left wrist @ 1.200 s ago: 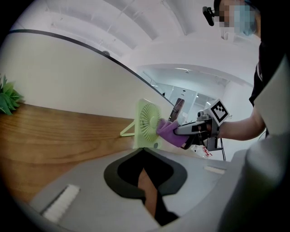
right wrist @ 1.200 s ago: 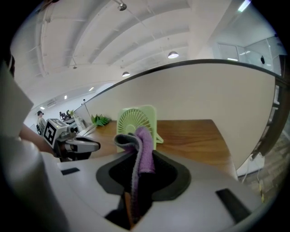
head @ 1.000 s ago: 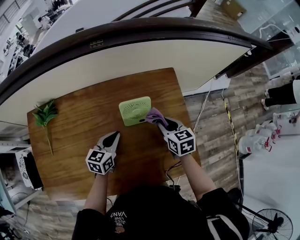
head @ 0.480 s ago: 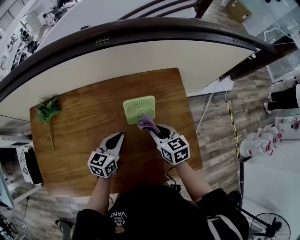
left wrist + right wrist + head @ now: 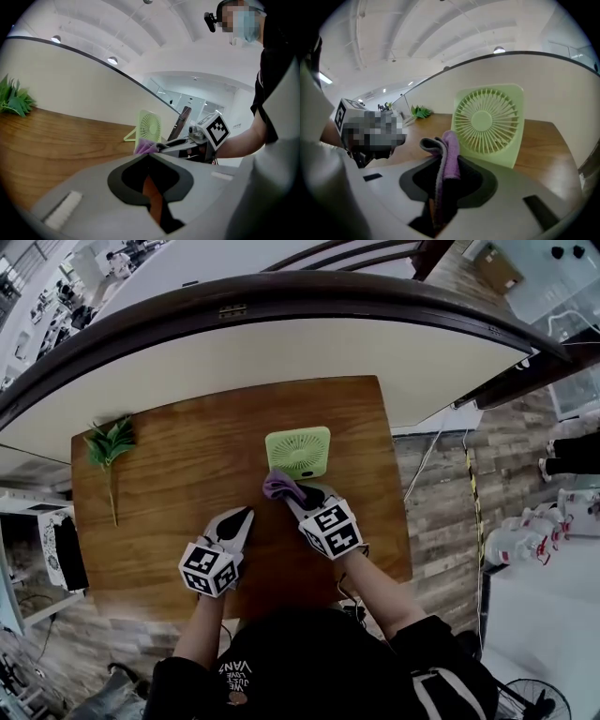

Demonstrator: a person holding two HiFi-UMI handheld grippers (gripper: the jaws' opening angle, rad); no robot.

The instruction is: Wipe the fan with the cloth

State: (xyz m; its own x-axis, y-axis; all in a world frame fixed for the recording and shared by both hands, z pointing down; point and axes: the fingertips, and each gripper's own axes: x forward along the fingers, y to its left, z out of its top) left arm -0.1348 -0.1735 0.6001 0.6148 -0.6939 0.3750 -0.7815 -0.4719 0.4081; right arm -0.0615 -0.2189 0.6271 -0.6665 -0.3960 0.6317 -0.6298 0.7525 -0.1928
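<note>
Where a curved partition backs it, wooden table, fan, plank floor.

Table layout, seen from the head view

The fan stands on the table, right of centre towards the far edge. The cloth sits just before it, between the right gripper's jaws. The left gripper hangs nearer and to the left. A leafy sprig lies far left, and a curved partition runs behind.
</note>
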